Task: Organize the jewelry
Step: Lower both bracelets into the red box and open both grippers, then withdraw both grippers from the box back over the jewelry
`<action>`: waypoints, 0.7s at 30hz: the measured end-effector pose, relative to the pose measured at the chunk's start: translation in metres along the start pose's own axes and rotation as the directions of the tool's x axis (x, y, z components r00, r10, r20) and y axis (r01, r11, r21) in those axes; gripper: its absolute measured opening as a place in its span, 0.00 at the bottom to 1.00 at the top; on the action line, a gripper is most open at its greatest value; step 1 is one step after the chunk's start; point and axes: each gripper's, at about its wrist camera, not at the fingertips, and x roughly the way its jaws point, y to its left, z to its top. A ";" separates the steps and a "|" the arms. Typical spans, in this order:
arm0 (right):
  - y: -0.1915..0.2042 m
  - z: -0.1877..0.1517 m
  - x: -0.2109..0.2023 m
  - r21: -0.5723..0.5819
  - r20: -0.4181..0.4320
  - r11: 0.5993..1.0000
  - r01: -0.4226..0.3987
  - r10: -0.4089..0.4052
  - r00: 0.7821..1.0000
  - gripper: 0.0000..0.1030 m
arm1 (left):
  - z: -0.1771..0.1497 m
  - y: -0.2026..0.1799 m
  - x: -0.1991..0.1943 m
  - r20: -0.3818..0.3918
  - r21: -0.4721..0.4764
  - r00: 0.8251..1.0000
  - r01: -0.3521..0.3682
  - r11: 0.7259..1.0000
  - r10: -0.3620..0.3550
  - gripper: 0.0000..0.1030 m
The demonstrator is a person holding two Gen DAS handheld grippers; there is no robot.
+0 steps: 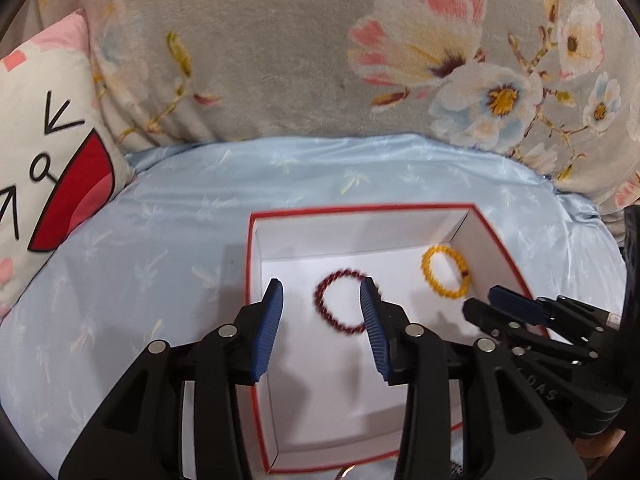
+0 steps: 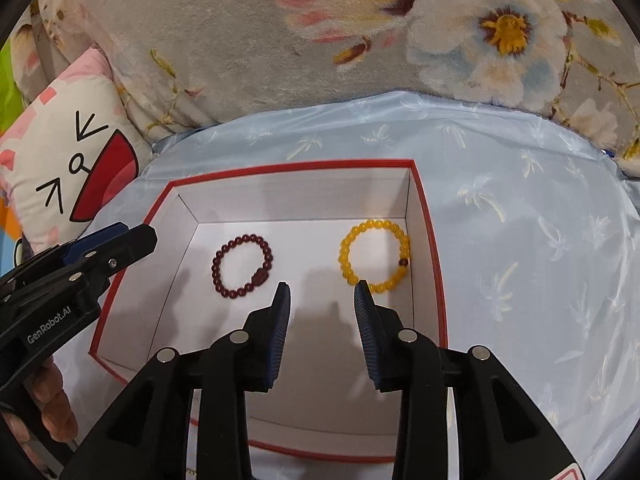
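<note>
A dark red beaded bracelet (image 2: 243,266) and a yellow beaded bracelet (image 2: 375,256) lie apart inside a red-rimmed white cardboard box (image 2: 430,216) on the blue bed sheet (image 2: 540,240). The left gripper (image 1: 322,296) and the right gripper (image 2: 322,294) hover with fingers apart, holding nothing. Seen from the right wrist, the yellow bracelet sits at three o'clock of the red one; a low finger could drag either bracelet.

You see a dark red bracelet (image 2: 242,267) and a yellow bracelet (image 2: 375,256) in the red-edged white box (image 2: 430,216), on the pale blue sheet (image 2: 540,248).

even indoor light, soft shadows in the box (image 2: 428,216) — fisheye-bent edges, left view blurred
</note>
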 end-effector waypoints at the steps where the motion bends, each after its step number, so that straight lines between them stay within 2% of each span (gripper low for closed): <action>1: -0.002 -0.005 -0.001 0.007 -0.006 1.000 -0.002 0.002 1.000 0.32 | -0.005 0.001 0.000 -0.005 -0.002 1.000 -0.004 1.000 0.004 0.37; 5: -0.005 -0.022 -0.010 0.025 -0.005 1.000 0.008 -0.008 1.000 0.32 | -0.027 0.005 -0.001 -0.025 -0.003 0.999 -0.021 1.000 0.021 0.37; 11: -0.005 -0.039 -0.023 0.011 0.003 0.999 0.041 -0.041 0.999 0.28 | -0.042 -0.008 -0.010 0.008 0.056 0.997 -0.075 0.996 0.075 0.40; 20: -0.005 -0.053 -0.037 0.032 0.002 0.999 0.041 -0.041 0.999 0.28 | -0.052 -0.019 -0.017 0.002 0.065 0.998 -0.066 0.996 0.066 0.45; 21: -0.006 -0.053 -0.039 0.043 0.002 0.998 0.042 -0.042 0.999 0.32 | -0.052 -0.020 -0.017 -0.004 0.063 0.998 -0.063 0.996 0.063 0.45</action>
